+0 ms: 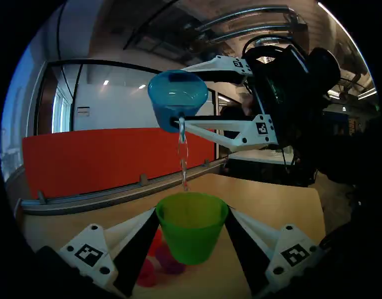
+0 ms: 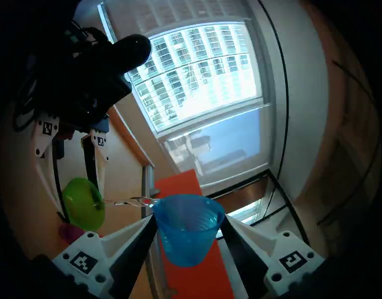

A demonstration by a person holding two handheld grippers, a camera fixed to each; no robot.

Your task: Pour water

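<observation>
So the green cup (image 1: 192, 234) looked like smooth translucent plastic, the blue cup (image 1: 177, 99) above it glossy see-through plastic, the table (image 1: 276, 199) under it matt light wood.

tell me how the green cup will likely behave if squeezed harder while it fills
The green cup looks like thin translucent plastic, so it probably flexes under a harder squeeze from the left hand-held gripper. Being wider at the rim, it likely resists sliding down. The water stream entering should make it heavier.
</observation>
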